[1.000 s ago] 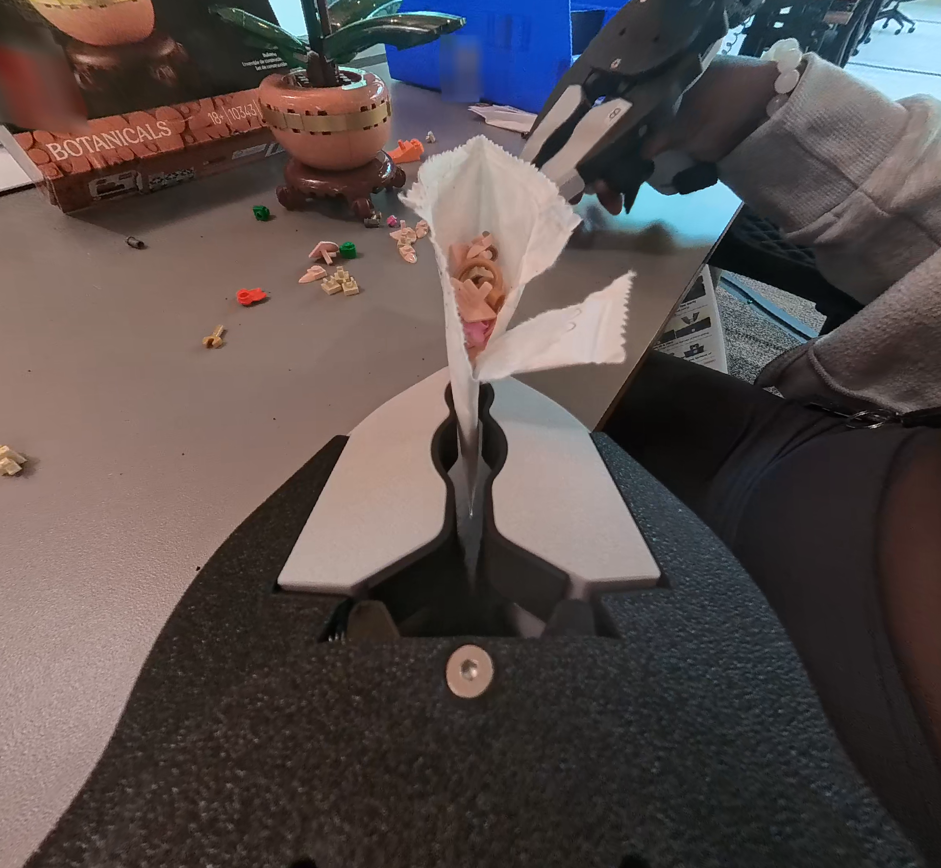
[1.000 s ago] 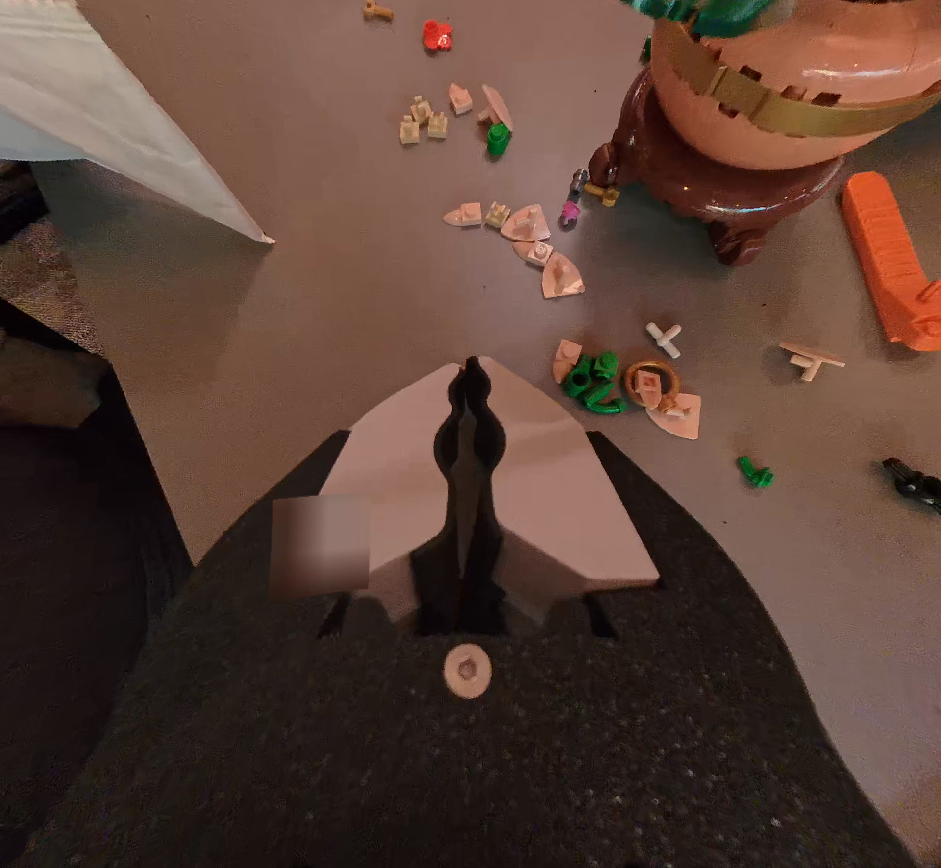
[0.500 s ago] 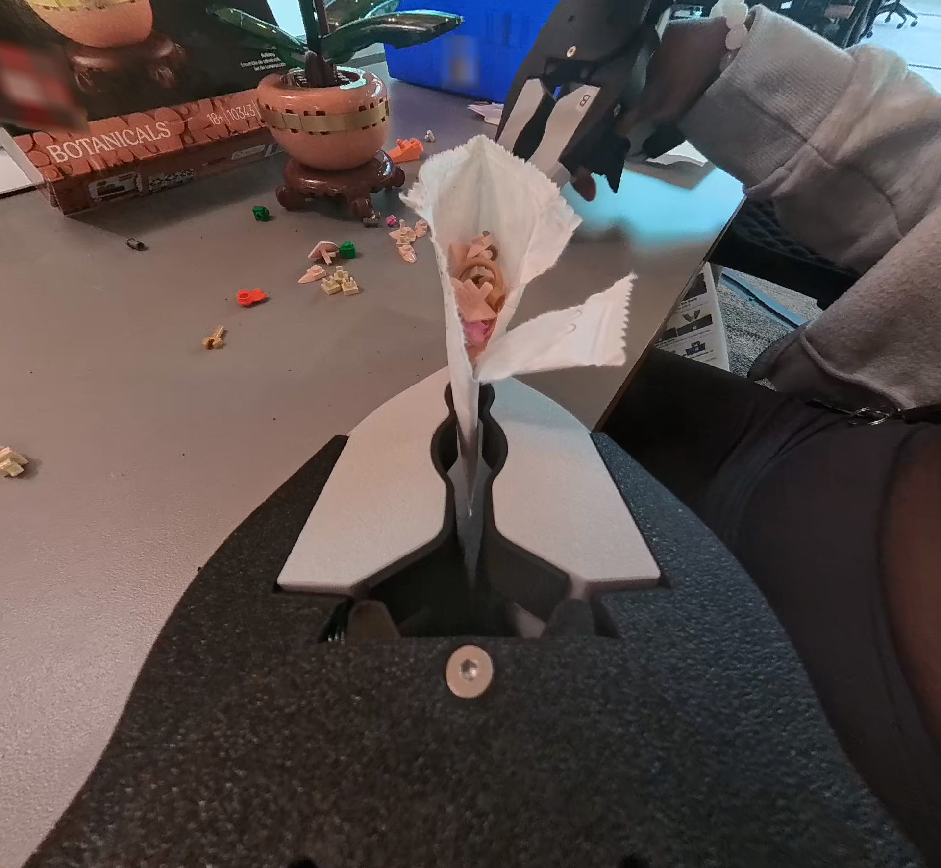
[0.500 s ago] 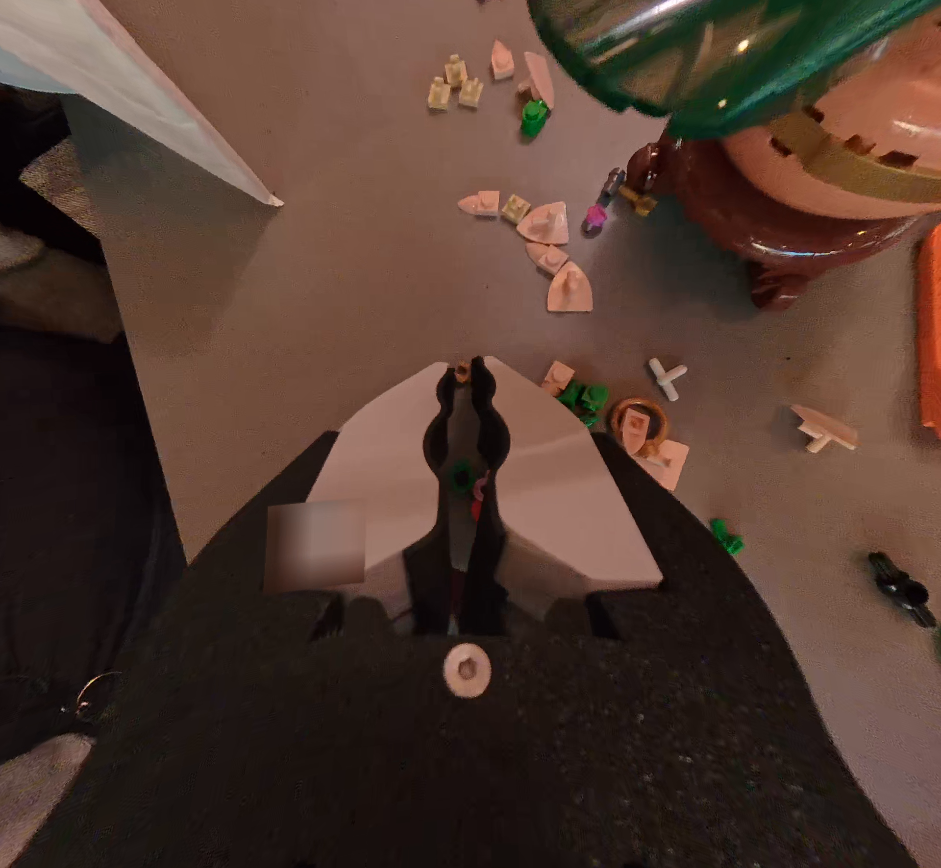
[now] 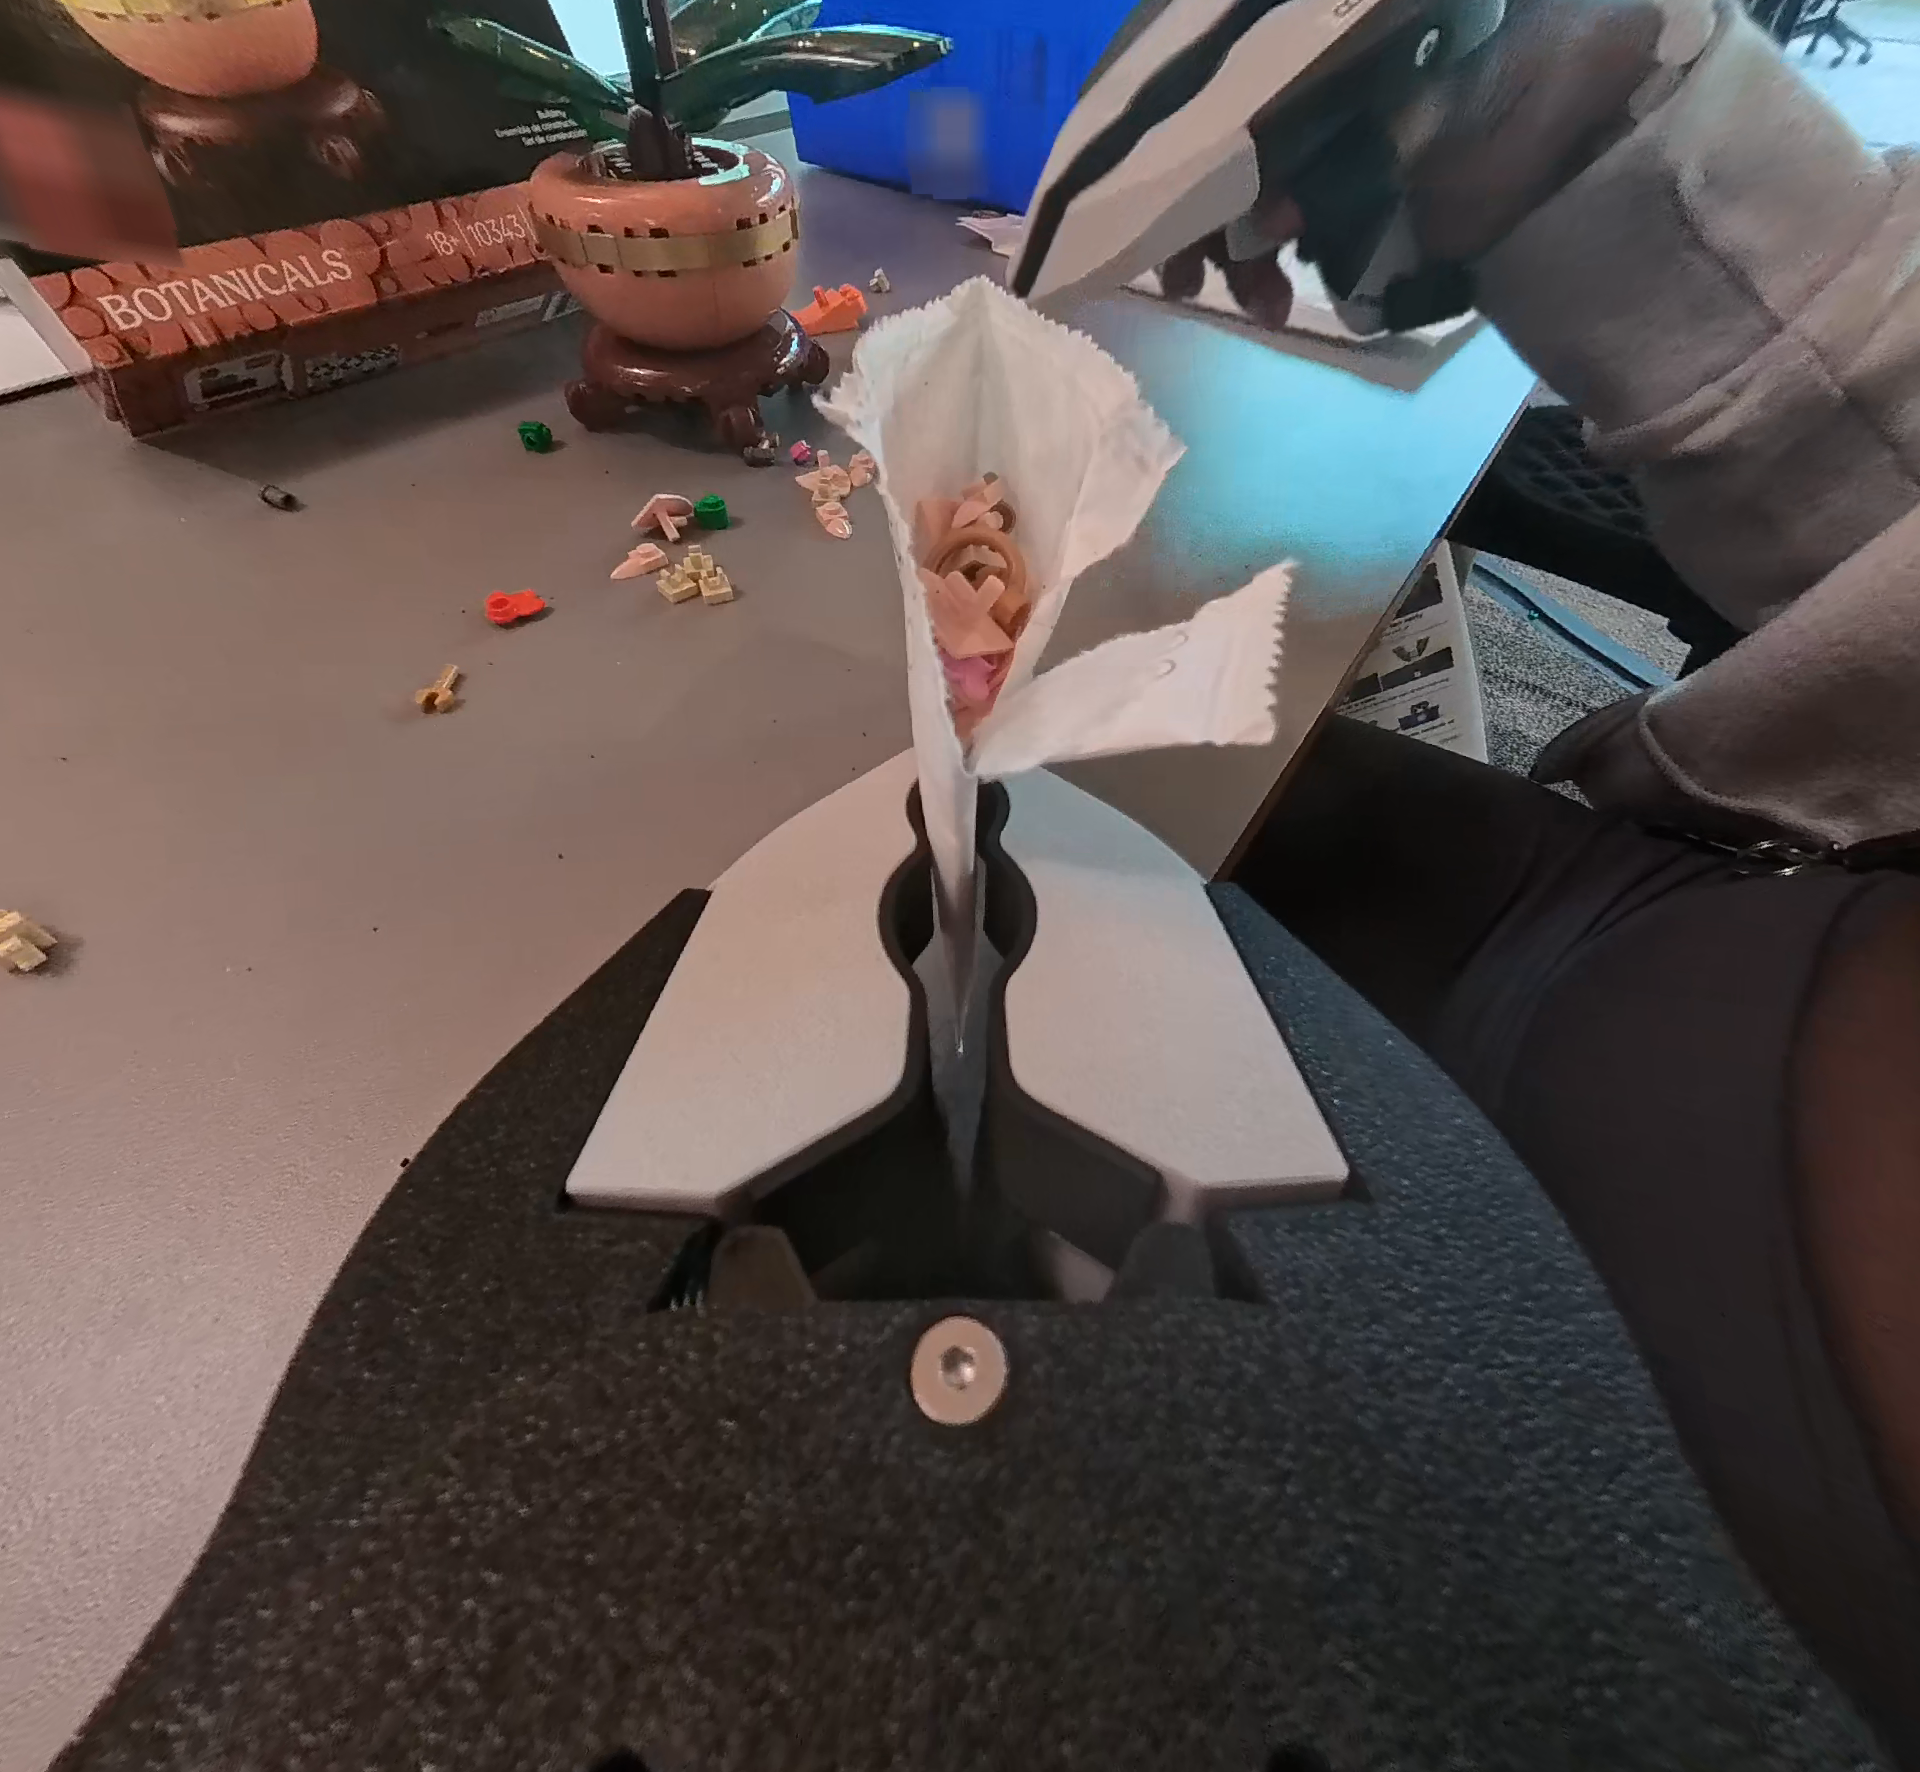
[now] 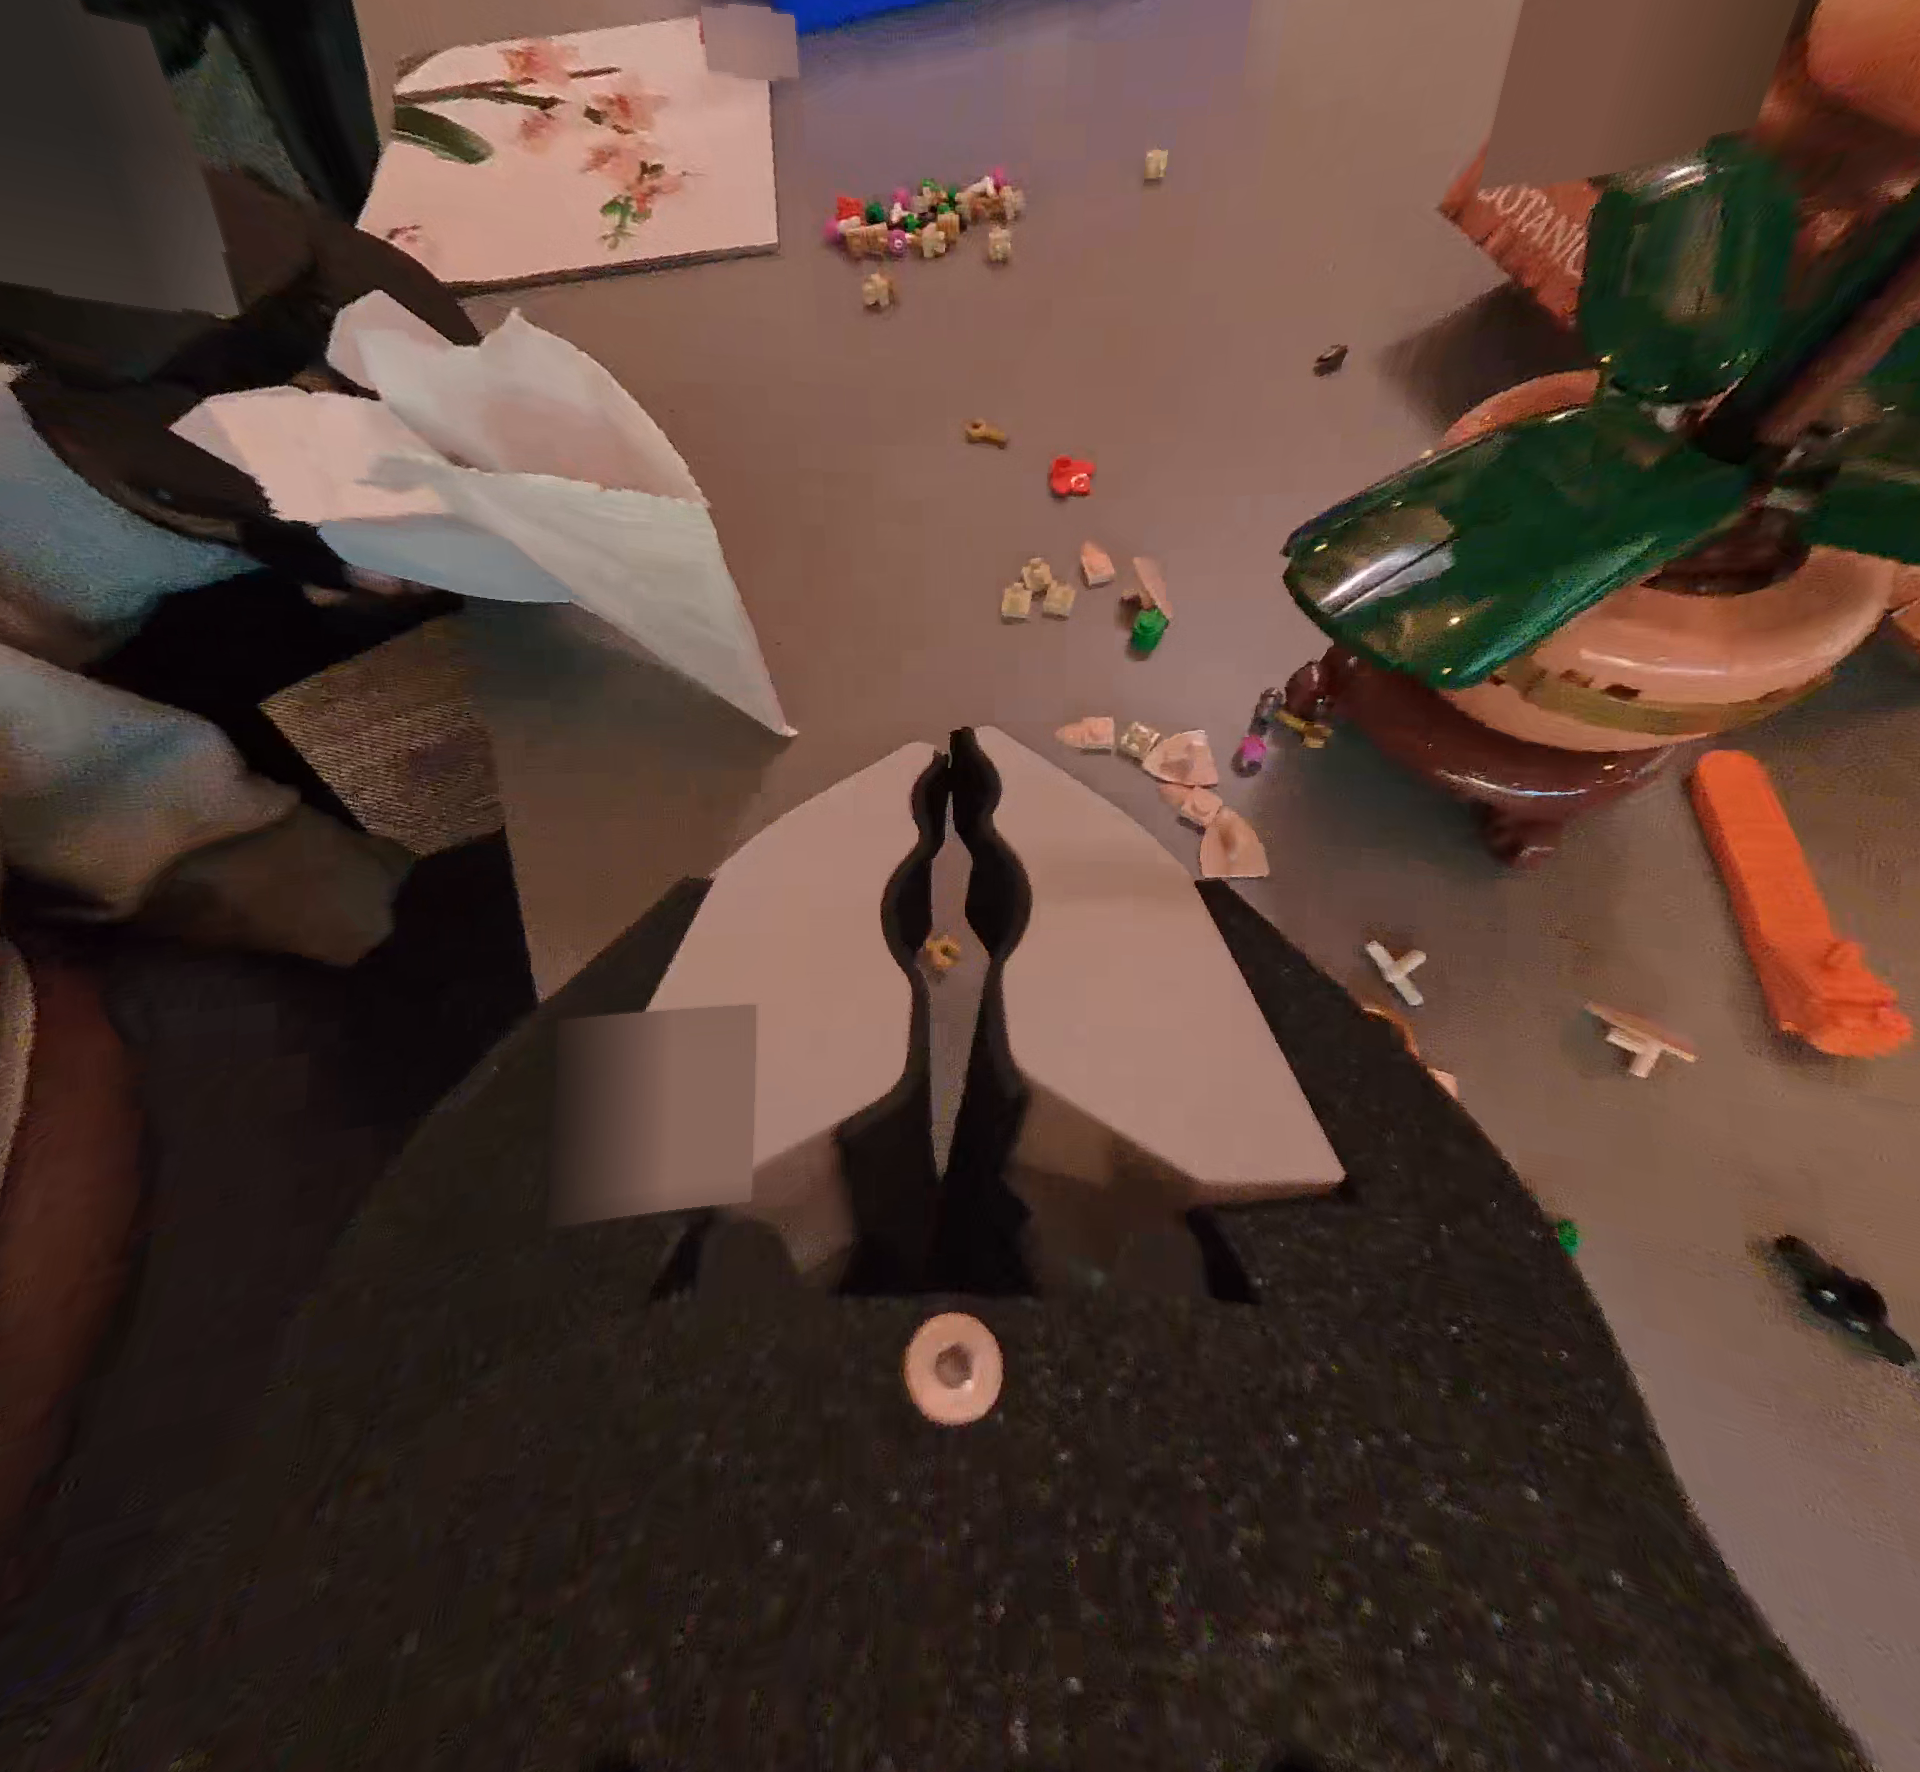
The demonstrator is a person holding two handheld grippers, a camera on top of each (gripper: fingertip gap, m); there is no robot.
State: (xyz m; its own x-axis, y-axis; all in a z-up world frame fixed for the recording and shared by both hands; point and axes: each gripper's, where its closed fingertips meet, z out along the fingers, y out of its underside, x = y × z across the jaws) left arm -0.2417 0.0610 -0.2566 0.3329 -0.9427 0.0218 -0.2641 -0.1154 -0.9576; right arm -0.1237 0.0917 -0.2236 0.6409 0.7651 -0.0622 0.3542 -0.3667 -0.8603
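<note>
Left wrist view: the left gripper (image 5: pixel 961 792) stayed clamped on the bag (image 5: pixel 997 413) of pieces. Beyond it, the right gripper (image 5: pixel 1031 280), fingers almost closed, had swung from the table (image 5: pixel 260 839) to the bag's mouth. Whether it gripped the tan piece (image 6: pixel 940 953) in its gap was unclear.

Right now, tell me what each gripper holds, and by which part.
Left gripper: shut on the white paper bag by its bottom corner. Right gripper: shut on a small tan piece.

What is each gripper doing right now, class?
Left gripper: shut on the torn white paper bag of small pink and tan bricks.
Right gripper: shut; a tiny tan brick piece sits between its fingers.
</note>
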